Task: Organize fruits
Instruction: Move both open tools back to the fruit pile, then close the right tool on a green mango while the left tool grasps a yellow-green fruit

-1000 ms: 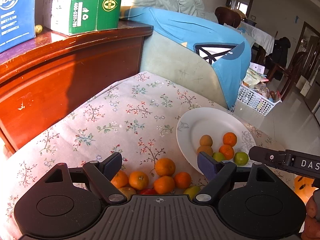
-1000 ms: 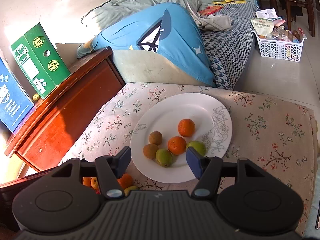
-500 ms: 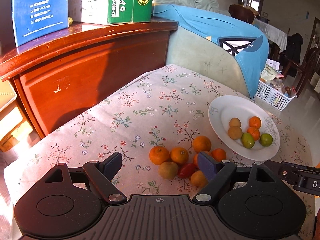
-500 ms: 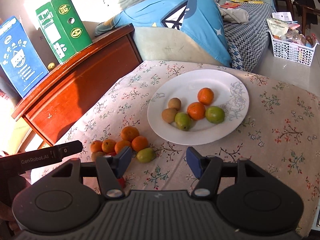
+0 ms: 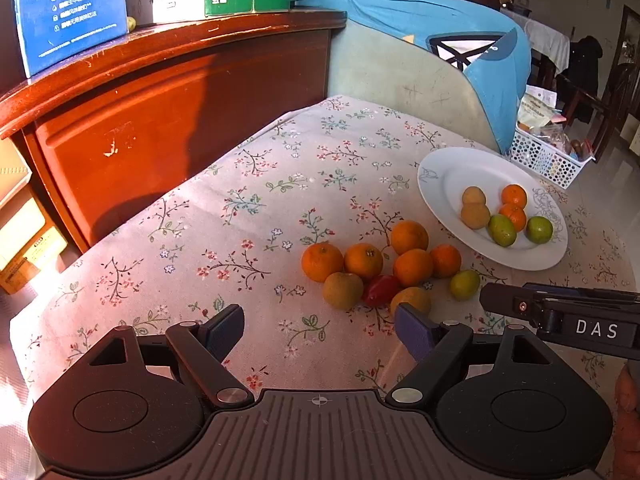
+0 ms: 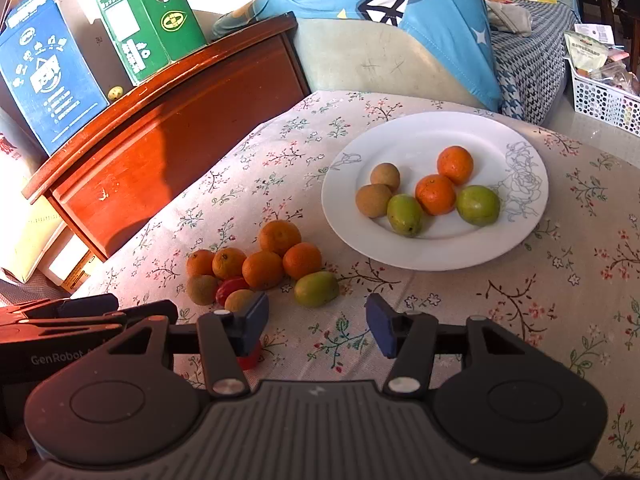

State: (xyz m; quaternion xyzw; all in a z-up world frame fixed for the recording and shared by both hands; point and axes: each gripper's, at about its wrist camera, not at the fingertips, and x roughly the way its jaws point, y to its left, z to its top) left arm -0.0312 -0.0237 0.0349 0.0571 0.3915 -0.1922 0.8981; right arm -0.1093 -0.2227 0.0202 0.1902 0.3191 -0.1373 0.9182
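Observation:
A loose pile of fruit lies on the flowered tablecloth: several oranges [image 5: 322,262] [image 6: 262,268], brown fruits [image 5: 342,290], a small red one [image 5: 380,290] and a green one [image 5: 464,285] [image 6: 316,288]. To its right stands a white plate [image 5: 436,184] [image 6: 420,148] with two oranges, two brown and two green fruits. My left gripper [image 5: 318,330] hovers open just short of the pile, nothing between its fingers. My right gripper [image 6: 317,318] sits just before the green fruit; its jaws are closing with nothing between them.
A red-brown wooden cabinet [image 5: 160,112] borders the table on the left, with a blue box [image 6: 44,80] and a green box [image 6: 144,20] on top. A sofa with a blue cloth [image 6: 420,20] stands behind. A white basket [image 5: 544,156] sits on the floor at right.
Both views have drawn back from the plate and dropped, so the loose pile now lies ahead of each gripper. The right jaws have narrowed. No fruit has moved.

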